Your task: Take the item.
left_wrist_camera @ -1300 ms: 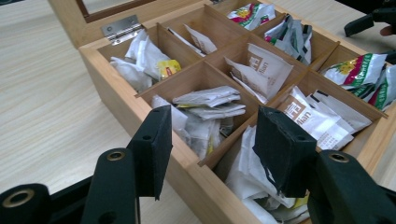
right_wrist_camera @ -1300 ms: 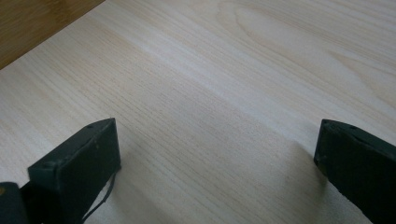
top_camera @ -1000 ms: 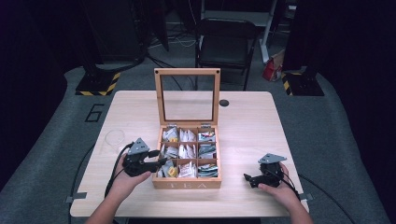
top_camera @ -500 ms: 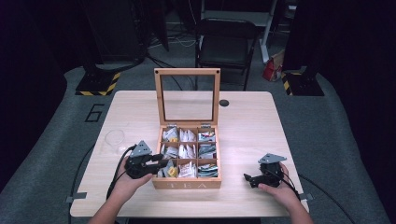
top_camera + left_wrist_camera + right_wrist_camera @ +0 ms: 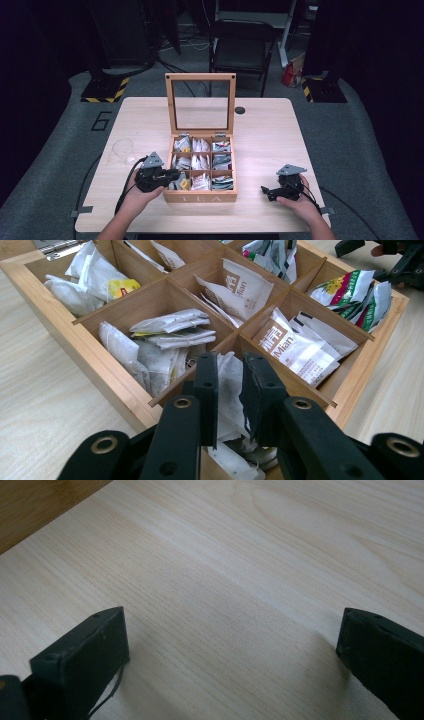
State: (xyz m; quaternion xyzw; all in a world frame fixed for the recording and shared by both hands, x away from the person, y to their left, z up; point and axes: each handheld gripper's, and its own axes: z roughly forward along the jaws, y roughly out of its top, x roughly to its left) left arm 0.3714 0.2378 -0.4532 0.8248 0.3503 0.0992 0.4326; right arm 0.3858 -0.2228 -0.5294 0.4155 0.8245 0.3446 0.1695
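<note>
A white tea bag (image 5: 231,390) stands in the near-left compartment of the wooden tea box (image 5: 203,197), at about 7 o'clock from the box's centre in the high view. It rises between the two black jaws of the left gripper (image 5: 233,390), which have closed onto it from both sides; its lower part trails down among other bags in the same compartment, so it looks gripped but not yet lifted clear. By my reading the pick is made and the drawing out is what remains, along with wherever the bag is to go. The box's glass lid (image 5: 201,103) stands upright at 12 o'clock, well out of the way. A clear glass (image 5: 121,151) sits on the table (image 5: 260,130) at roughly 10 o'clock from the left gripper. The right gripper (image 5: 268,192) rests at 3 o'clock, well apart from the box, jaws spread wide over bare wood and holding nothing.
</note>
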